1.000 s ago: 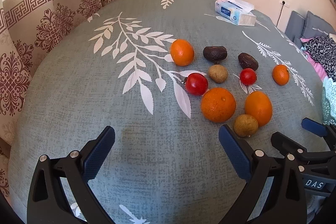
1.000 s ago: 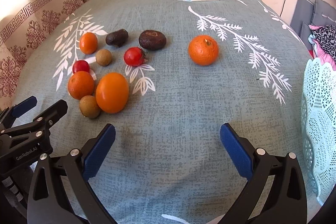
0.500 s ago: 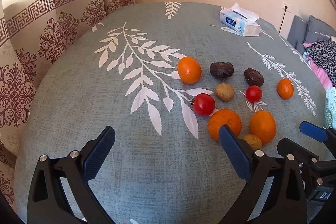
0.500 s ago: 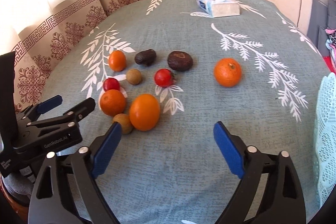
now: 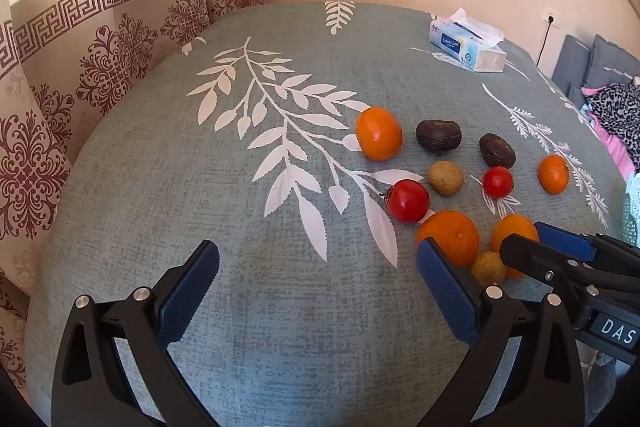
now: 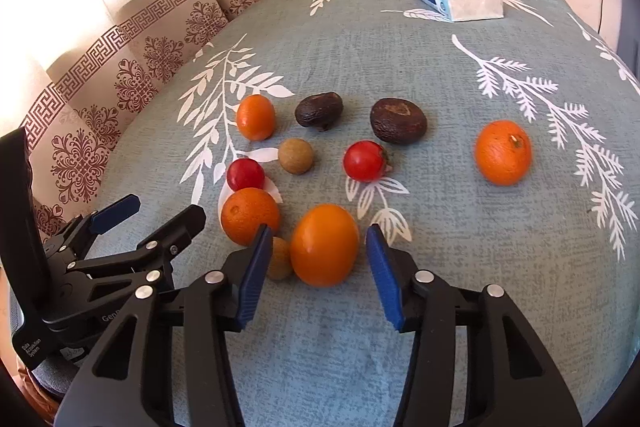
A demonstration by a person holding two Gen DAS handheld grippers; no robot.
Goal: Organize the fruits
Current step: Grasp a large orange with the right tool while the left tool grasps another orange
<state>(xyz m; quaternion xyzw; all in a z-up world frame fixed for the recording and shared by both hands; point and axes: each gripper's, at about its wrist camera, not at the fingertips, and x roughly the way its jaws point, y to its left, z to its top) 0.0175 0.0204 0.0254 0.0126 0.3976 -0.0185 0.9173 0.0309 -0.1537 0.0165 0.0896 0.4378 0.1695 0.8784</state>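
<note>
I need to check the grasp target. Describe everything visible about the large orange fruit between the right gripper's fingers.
The large orange fruit is smooth, glossy and slightly egg-shaped, lying on the leaf-print cloth. It sits between the blue pads of the right gripper, whose jaws have just been closing; a gap shows on each side, so the pads do not press yet. A small brown fruit touches its left side. A rounder orange lies just beyond.

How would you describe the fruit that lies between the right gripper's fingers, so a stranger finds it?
On the grey-green leaf-print cloth, look at the fruit cluster nearest the right gripper. The large orange lies between its open fingers: smooth, oval, the biggest fruit, beside a small brown fruit.
</note>
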